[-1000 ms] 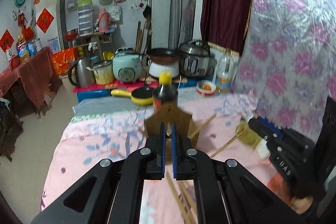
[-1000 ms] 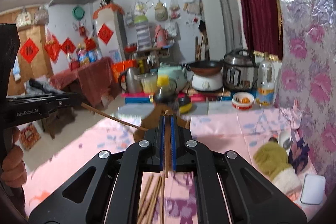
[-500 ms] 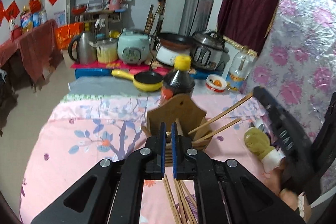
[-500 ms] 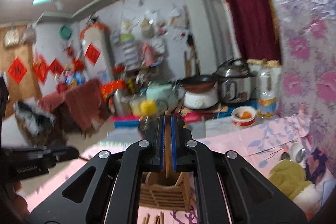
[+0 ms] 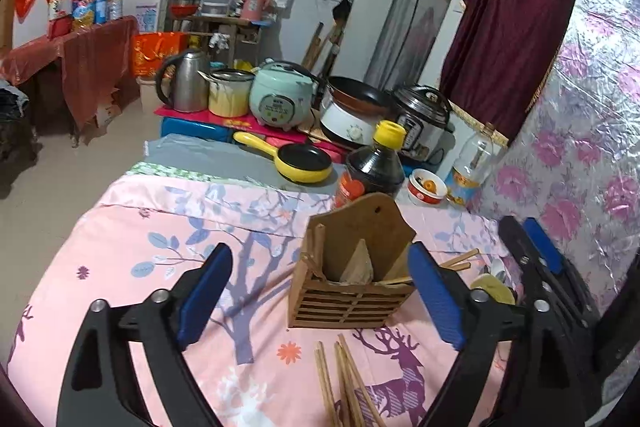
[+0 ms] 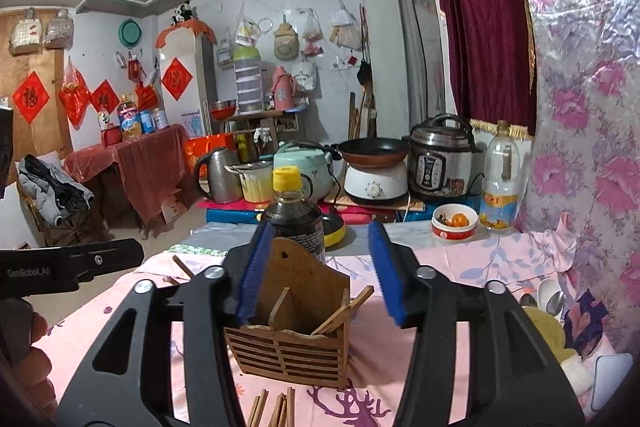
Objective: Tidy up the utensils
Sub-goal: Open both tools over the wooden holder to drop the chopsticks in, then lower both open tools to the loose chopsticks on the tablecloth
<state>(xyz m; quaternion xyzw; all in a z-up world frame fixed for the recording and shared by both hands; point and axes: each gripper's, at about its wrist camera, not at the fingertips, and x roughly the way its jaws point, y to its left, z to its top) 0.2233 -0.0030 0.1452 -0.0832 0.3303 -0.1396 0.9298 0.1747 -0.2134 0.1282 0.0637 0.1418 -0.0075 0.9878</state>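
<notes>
A wooden utensil holder [image 5: 352, 291] stands upright at centre frame of the left wrist view, slatted at the front, with a tall arched back board pierced by a hole. An inner divider splits it into compartments. Several wooden chopsticks [image 5: 456, 261] lean out of its right side, tips slanting toward the right. More loose chopsticks [image 5: 344, 383] lie bunched at the bottom centre, just in front of the holder, on the pink patterned cloth.

Kitchen clutter crowding the far end
A dark sauce bottle [image 5: 374, 163] is standing by a yellow pan [image 5: 298, 163], a steel kettle [image 5: 185, 81] and mint rice cooker [image 5: 283, 99] are sitting behind, and a maroon curtain [image 5: 508, 23] is hanging right.
</notes>
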